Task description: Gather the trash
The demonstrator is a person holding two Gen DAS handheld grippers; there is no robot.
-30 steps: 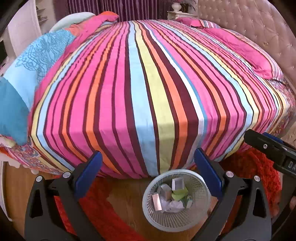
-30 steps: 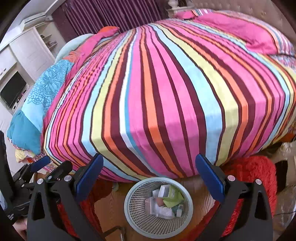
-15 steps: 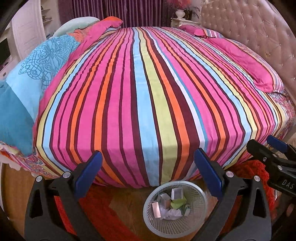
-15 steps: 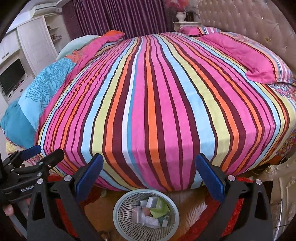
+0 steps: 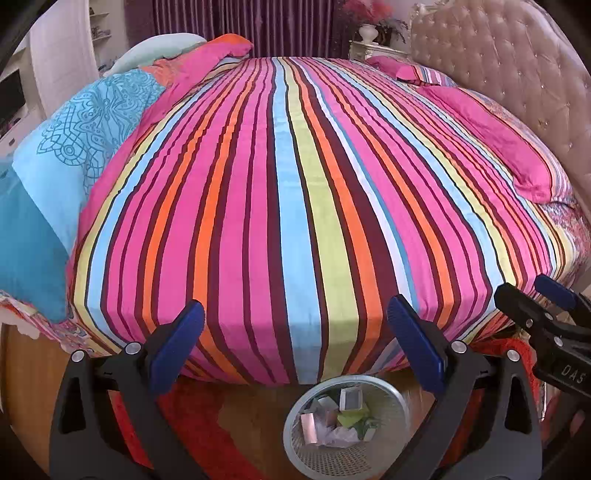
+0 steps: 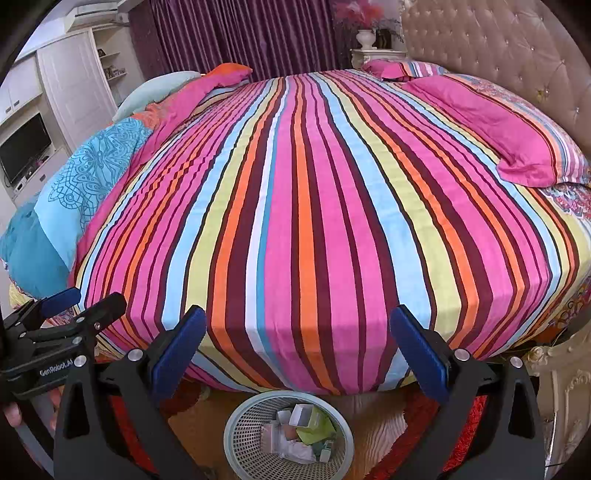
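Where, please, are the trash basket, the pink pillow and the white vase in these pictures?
trash basket (image 6: 236,435): right wrist view, left mesh wall.
pink pillow (image 6: 491,122): right wrist view, middle of its top face.
white vase (image 5: 368,32): left wrist view, its body.

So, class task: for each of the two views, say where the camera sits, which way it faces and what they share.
Left wrist: on the left gripper, facing across the striped bed; own open fingers show, right gripper at right edge.
Right wrist: on the right gripper, same heading; open fingers show, left gripper at left edge.
Shared: bed, basket of trash below, headboard.
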